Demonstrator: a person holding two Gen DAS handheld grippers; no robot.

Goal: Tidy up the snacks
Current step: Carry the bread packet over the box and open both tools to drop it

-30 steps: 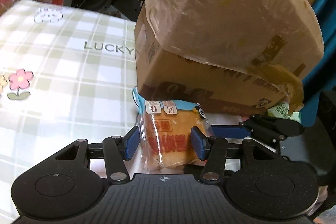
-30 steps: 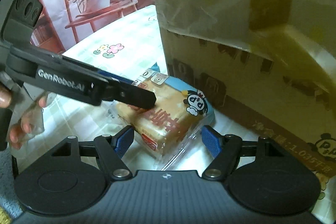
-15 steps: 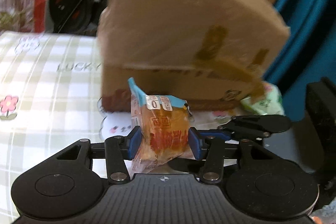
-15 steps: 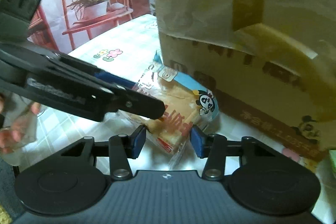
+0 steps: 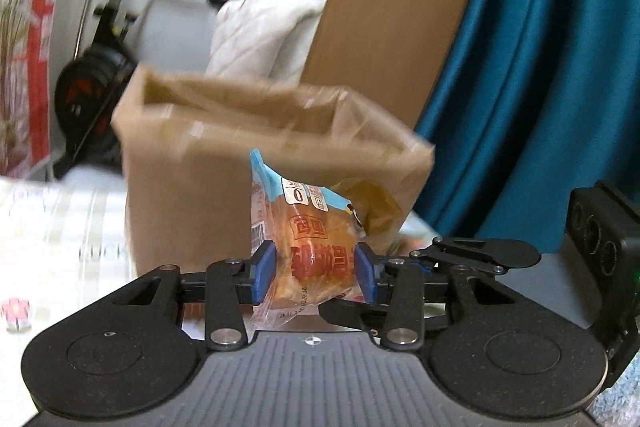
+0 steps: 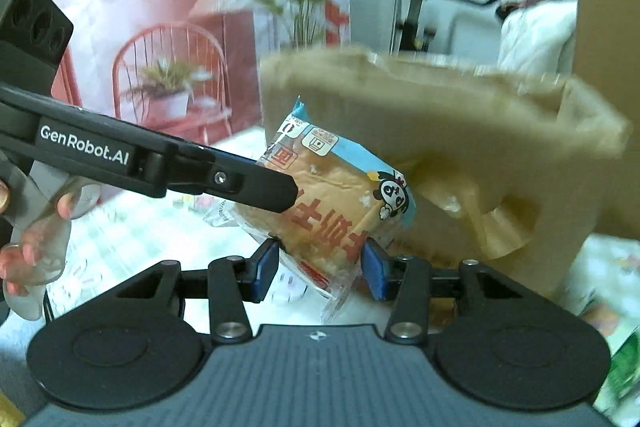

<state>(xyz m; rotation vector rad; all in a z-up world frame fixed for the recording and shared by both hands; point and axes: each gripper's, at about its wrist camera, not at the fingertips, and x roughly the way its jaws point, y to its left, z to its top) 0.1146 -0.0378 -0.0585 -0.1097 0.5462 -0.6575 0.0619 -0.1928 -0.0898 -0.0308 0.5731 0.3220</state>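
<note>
A bread packet (image 5: 316,247), clear wrap with a blue top and red lettering, hangs in the air in front of an open-topped cardboard box (image 5: 192,163). My left gripper (image 5: 316,275) has its blue pads pressed on the packet's sides, and its jaws are still closing. The right wrist view shows the same bread packet (image 6: 332,203) tilted, with my right gripper (image 6: 320,267) shut on its lower end. The left gripper's finger (image 6: 256,183) reaches in from the left onto the packet. The cardboard box (image 6: 460,131) stands just behind.
A checked tablecloth (image 5: 60,227) covers the table below. A blue curtain (image 5: 540,67) hangs at the right and an exercise bike (image 5: 92,87) stands behind the box. A green packet (image 6: 624,359) lies at the right edge. A hand (image 6: 24,251) holds the left gripper.
Both grippers have risen with the bread packet, lifting it off the table to the height of the box's rim. The right jaws narrowed onto the packet. The box's open top came into view.
</note>
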